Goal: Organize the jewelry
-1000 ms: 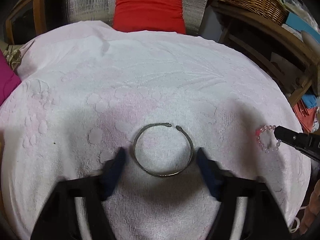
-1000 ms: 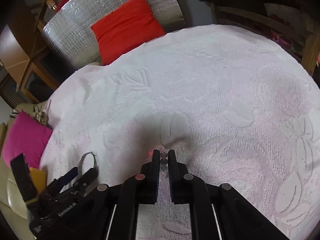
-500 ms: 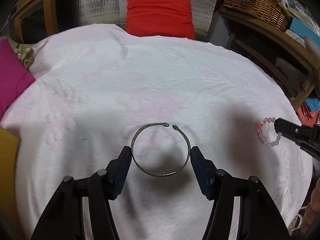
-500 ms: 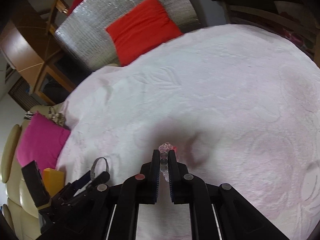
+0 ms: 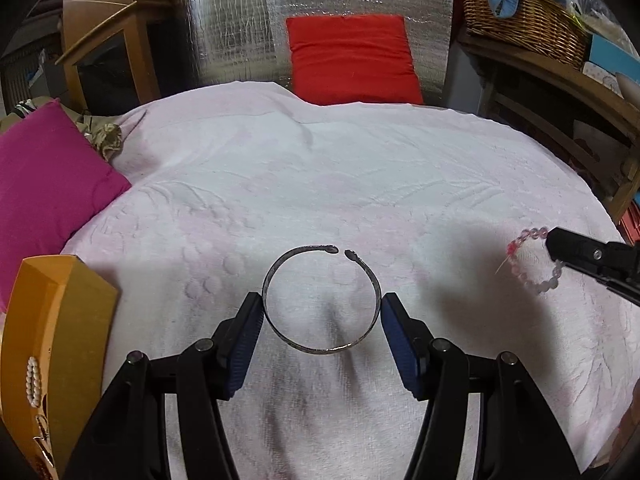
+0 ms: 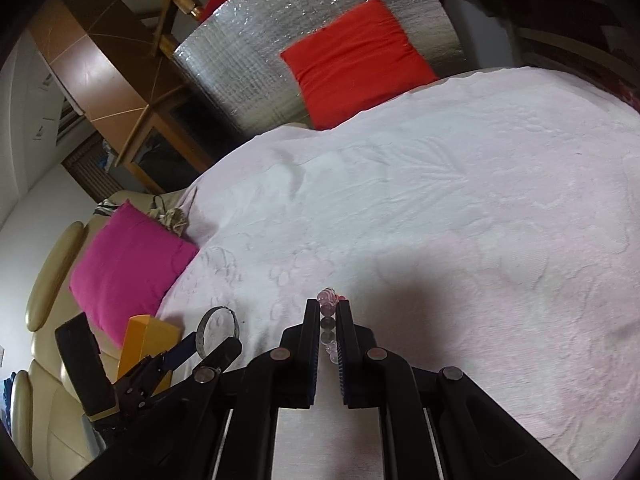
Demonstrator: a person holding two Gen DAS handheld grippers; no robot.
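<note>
My left gripper (image 5: 322,304) is shut on a silver open bangle (image 5: 320,298), its blue pads pressing the bangle's two sides, and holds it above the pale pink towel (image 5: 320,184). My right gripper (image 6: 329,307) is shut on a pink bead bracelet (image 6: 328,300), which also shows in the left wrist view (image 5: 528,258) at the right, hanging from the right gripper's tip (image 5: 560,244). An orange jewelry box (image 5: 52,340) stands at the lower left with a pearl piece (image 5: 32,384) inside. The bangle also shows in the right wrist view (image 6: 218,328).
A magenta cushion (image 5: 44,184) lies at the left, a red cushion (image 5: 352,60) against a silver foil panel (image 5: 312,20) at the back. A wicker basket (image 5: 524,12) sits on a wooden shelf (image 5: 560,76) at the right.
Both grippers have lifted their pieces off the towel and pulled back. The left view now takes in the orange box and the magenta cushion.
</note>
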